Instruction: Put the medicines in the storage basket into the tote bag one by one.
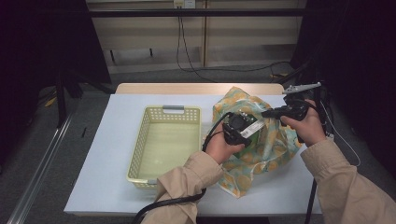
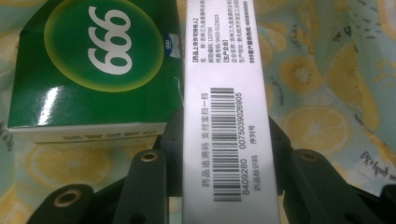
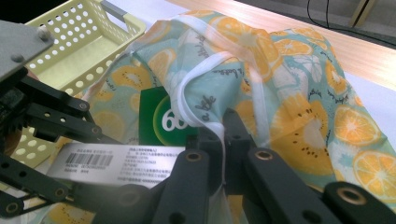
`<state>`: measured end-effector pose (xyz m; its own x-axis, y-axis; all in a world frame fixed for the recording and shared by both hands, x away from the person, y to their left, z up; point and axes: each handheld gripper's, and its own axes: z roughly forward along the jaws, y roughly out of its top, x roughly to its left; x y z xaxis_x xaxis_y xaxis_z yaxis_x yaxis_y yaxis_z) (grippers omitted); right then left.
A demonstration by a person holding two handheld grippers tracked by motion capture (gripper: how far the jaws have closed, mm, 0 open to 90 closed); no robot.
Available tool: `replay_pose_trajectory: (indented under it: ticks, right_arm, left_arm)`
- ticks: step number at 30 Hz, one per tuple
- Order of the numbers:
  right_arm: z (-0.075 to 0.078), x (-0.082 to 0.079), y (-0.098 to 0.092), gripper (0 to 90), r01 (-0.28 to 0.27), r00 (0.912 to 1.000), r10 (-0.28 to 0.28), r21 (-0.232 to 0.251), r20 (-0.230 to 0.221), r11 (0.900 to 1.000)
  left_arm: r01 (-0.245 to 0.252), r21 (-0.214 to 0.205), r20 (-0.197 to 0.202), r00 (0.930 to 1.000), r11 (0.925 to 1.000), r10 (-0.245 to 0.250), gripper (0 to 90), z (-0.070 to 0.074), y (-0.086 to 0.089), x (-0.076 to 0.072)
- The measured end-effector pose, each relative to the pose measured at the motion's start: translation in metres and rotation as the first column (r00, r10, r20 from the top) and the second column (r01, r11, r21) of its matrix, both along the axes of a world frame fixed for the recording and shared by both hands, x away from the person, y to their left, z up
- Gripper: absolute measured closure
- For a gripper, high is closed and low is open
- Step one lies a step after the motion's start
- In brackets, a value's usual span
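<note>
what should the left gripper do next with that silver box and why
Probably lift it clear of the bag and carry it toward the yellow basket. The left gripper already clamps the silver box, the right gripper pinches the bag's white rim open, and a green box remains inside.

The high view looks down and forward over the table (image 1: 107,154); each gripper view sits close behind its own jaws, right against the fruit-print bag (image 3: 299,93), sharing the barcoded white box (image 2: 229,116)
</note>
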<state>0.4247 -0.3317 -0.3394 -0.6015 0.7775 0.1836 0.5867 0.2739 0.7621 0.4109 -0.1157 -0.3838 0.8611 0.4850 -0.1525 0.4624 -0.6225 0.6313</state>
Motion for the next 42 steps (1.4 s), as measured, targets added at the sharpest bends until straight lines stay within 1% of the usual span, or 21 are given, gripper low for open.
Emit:
replay_pose_trajectory:
  ticks: [2,4,5,6,7,8,10,11,12,14,17,18,19,22,23,24,25,27,31,39,42]
  right_arm:
    - [0.0,0.0,0.0,89.5,0.002,1.0,-0.002,-0.001,0.002,1.0]
    - [0.001,0.0,-0.001,89.5,0.002,1.0,-0.002,0.002,0.002,1.0]
    - [0.0,0.0,-0.001,89.5,0.004,1.0,-0.004,0.001,0.002,1.0]
    - [0.0,0.001,-0.001,89.5,0.004,1.0,-0.004,0.003,0.002,1.0]
    - [0.0,0.001,-0.001,89.5,0.006,1.0,-0.006,0.002,0.002,1.0]
    - [0.0,0.001,-0.002,89.5,0.009,1.0,-0.009,0.003,0.0,1.0]
    - [-0.001,0.001,-0.003,89.5,0.008,1.0,-0.008,0.003,-0.001,1.0]
    - [-0.001,0.001,-0.003,89.5,0.009,1.0,-0.009,0.003,-0.001,1.0]
    - [-0.001,0.001,-0.004,89.5,0.01,0.9999,-0.01,0.004,-0.002,0.9999]
    - [-0.002,0.002,-0.004,89.5,0.012,0.9999,-0.012,0.004,-0.004,0.9999]
    - [-0.003,0.002,-0.003,89.5,0.011,0.9999,-0.011,-0.001,-0.003,0.9999]
    - [-0.003,0.002,-0.003,89.5,0.011,0.9999,-0.011,-0.005,-0.004,0.9999]
    - [-0.003,0.002,-0.003,89.5,0.013,0.9999,-0.013,-0.008,-0.003,0.9999]
    - [-0.003,0.002,-0.006,89.5,0.025,0.9997,-0.025,-0.005,-0.002,0.9997]
    - [-0.003,0.002,-0.007,89.5,0.03,0.9995,-0.03,-0.006,-0.004,0.9995]
    - [-0.004,0.002,-0.007,89.5,0.033,0.9994,-0.033,-0.008,-0.006,0.9994]
    - [-0.004,0.001,-0.007,89.5,0.033,0.9994,-0.033,-0.011,-0.005,0.9994]
    - [-0.005,0.0,-0.008,89.5,0.033,0.9994,-0.033,-0.013,-0.005,0.9994]
    - [-0.007,-0.003,-0.011,89.5,0.039,0.9992,-0.039,-0.014,-0.005,0.9991]
    - [-0.01,-0.003,-0.018,89.5,0.053,0.9986,-0.053,-0.007,-0.008,0.9986]
    - [-0.009,-0.003,-0.019,89.5,0.049,0.9988,-0.049,-0.007,-0.005,0.9988]
  left_arm:
    - [0.006,0.007,0.008,0.9999,1.0,-0.006,63.2,-0.001,-0.004,0.001]
    - [-0.001,0.006,0.019,0.9998,1.0,0.001,63.1,-0.001,-0.01,0.003]
    - [-0.015,0.003,0.034,0.9993,0.9999,0.015,62.8,-0.002,-0.012,0.005]
    - [-0.028,-0.014,0.044,0.9986,0.9995,0.029,62.3,-0.002,-0.015,0.007]
    - [-0.012,-0.032,0.076,0.997,0.9994,0.014,60.5,-0.004,-0.018,0.009]
    - [0.008,-0.037,0.089,0.9961,0.9993,-0.004,54.4,-0.005,-0.02,0.01]
    - [-0.016,-0.035,0.065,0.9977,0.9993,0.018,31.0,-0.005,-0.021,0.009]
    - [-0.007,-0.036,0.054,0.9985,0.9993,0.009,26.4,-0.004,-0.019,0.007]
    - [0.012,-0.034,0.046,0.9989,0.9993,-0.01,27.1,-0.002,-0.016,0.006]
    - [0.022,-0.024,0.045,0.9988,0.9995,-0.021,25.8,0.002,-0.009,0.001]
    - [0.026,-0.027,0.052,0.9983,0.9993,-0.024,21.9,0.01,0.006,-0.004]
    - [-0.009,-0.011,0.07,0.9975,0.9999,0.009,20.8,0.014,0.011,-0.007]
    - [0.015,-0.038,0.054,0.9984,0.9992,-0.013,20.4,0.016,0.018,-0.006]
    - [-0.018,-0.047,0.071,0.9972,0.9987,0.021,18.9,0.022,0.034,-0.009]
    - [-0.015,-0.042,0.082,0.9965,0.999,0.018,18.6,0.024,0.039,-0.009]
    - [-0.026,-0.047,0.088,0.9957,0.9986,0.03,18.6,0.024,0.043,-0.01]
    - [-0.039,-0.047,0.082,0.9957,0.9981,0.043,18.2,0.025,0.047,-0.01]
    - [-0.052,-0.034,0.099,0.9936,0.9981,0.055,16.9,0.023,0.054,-0.009]
    - [-0.079,-0.025,0.087,0.9929,0.9966,0.081,16.2,0.018,0.063,-0.006]
    - [-0.113,-0.004,0.103,0.9882,0.9936,0.113,17.2,0.015,0.07,-0.005]
    - [-0.129,-0.012,0.107,0.9858,0.9916,0.129,17.3,0.016,0.073,-0.003]
